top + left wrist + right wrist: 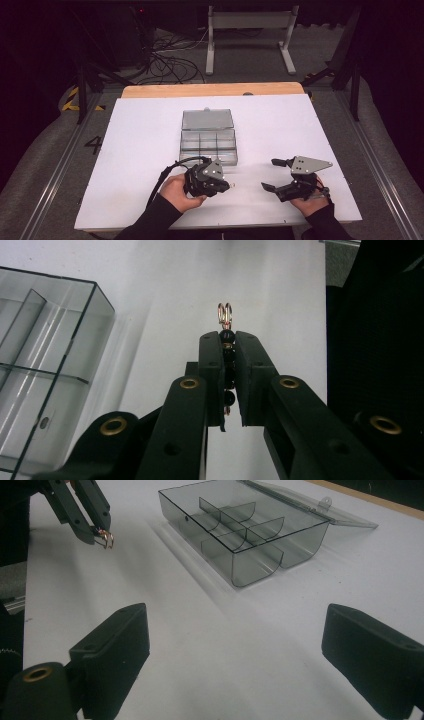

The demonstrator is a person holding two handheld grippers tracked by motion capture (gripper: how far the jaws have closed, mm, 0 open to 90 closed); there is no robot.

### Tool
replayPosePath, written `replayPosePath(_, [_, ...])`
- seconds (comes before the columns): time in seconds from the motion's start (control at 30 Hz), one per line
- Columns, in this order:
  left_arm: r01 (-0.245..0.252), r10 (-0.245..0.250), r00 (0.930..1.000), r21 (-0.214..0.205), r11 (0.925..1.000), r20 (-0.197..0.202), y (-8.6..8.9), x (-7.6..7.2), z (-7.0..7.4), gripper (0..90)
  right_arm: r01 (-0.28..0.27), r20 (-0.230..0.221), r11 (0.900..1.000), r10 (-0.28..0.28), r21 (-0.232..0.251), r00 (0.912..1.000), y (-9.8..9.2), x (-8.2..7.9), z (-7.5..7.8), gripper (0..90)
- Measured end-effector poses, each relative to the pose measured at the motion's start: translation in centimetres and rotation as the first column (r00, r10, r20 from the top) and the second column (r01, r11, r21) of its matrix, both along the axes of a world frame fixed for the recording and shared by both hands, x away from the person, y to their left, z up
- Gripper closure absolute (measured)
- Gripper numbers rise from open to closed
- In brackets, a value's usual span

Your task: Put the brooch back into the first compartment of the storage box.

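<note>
Because the white surface offered nothing to stop a dropped piece, a slip there would have sent it rolling. The clear smoky plastic compartment box, lid laid open behind it, sat just beyond the left tongs, so a careless swing could have knocked its near wall. The right tongs rested released and empty, well apart. The left tongs were clenched on a small string of black beads with copper-coloured wire loops, held just above the surface; with only the loops protruding, a thin grip might have let it twist out or bend.
</note>
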State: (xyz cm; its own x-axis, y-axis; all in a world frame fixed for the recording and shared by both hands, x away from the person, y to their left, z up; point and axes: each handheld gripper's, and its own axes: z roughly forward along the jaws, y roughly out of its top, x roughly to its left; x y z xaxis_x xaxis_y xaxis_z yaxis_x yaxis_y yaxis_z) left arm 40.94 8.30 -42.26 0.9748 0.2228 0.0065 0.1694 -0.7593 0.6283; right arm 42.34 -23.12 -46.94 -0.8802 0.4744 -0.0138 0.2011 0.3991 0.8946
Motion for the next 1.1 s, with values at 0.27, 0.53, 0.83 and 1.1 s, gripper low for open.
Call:
replayPosePath(0.27, [-0.009, 0.009, 1.0000, -0.046, 0.9989, 0.001, 0.8, 0.3, 0.6, 83.2, -0.002, -0.001, 1.0000, 0.002, 0.000, 1.0000, 0.0, 0.0, 0.0, 11.9])
replayPosePath(0.53, [-0.032, 0.034, 0.9990, -0.082, 0.9962, 0.028, 1.6, 0.5, 1.7, 83.1, -0.002, -0.001, 1.0000, 0.002, -0.002, 1.0000, 0.1, 0.0, 0.0, 11.9])
replayPosePath(0.83, [-0.085, 0.090, 0.9949, -0.111, 0.9902, 0.044, 2.8, 1.0, 2.7, 83.1, -0.003, -0.002, 1.0000, 0.003, -0.003, 1.0000, 0.1, 0.0, 0.0, 11.9])
replayPosePath(1.1, [-0.128, 0.134, 0.9898, -0.109, 0.9857, 0.048, 3.5, 1.3, 3.4, 83.2, -0.004, -0.003, 1.0000, 0.004, -0.002, 1.0000, 0.1, 0.0, 0.0, 11.9])
